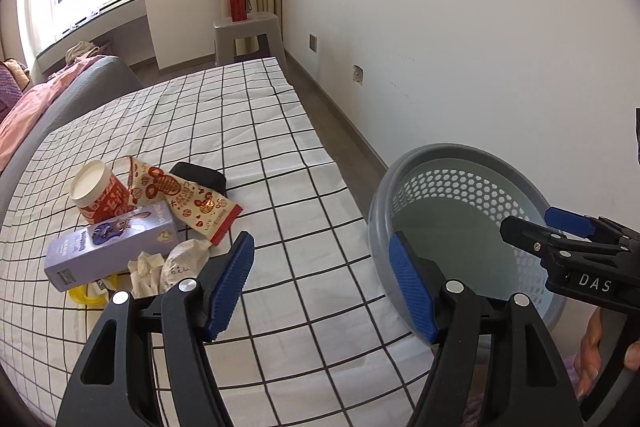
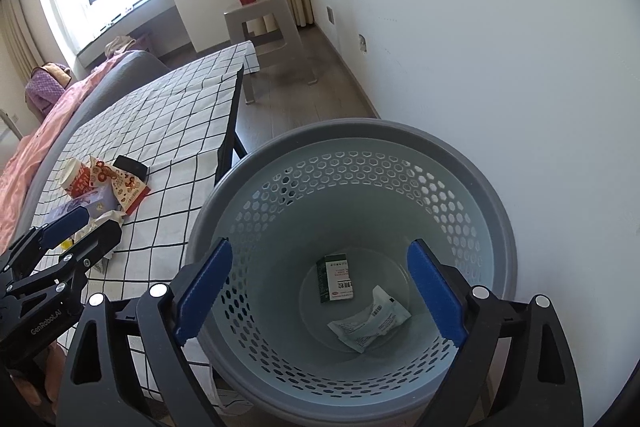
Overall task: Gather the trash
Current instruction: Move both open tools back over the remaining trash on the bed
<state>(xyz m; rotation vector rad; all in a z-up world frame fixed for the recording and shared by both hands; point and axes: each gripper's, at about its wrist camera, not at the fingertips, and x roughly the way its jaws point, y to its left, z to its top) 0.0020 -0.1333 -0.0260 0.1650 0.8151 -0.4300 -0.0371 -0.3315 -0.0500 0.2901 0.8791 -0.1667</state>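
Note:
A grey perforated trash basket (image 2: 460,163) stands on the floor beside the table; it also shows in the left wrist view (image 1: 440,155). Inside lie a small green-white box (image 2: 335,278) and a white packet (image 2: 370,319). My right gripper (image 2: 320,291) is open and empty above the basket mouth. On the checked tablecloth (image 1: 280,227) lies a trash pile: red paper cup (image 1: 98,193), red-white snack wrapper (image 1: 188,201), purple box (image 1: 112,245), crumpled tissue (image 1: 172,263), a yellow item (image 1: 86,295). My left gripper (image 1: 320,287) is open and empty over the table, right of the pile.
A black object (image 1: 200,177) lies behind the wrapper. A grey stool (image 1: 248,35) with a red bottle (image 1: 237,2) stands past the table's far end. A white wall (image 1: 480,27) runs on the right. A grey sofa with pink bedding (image 1: 48,95) is at the left.

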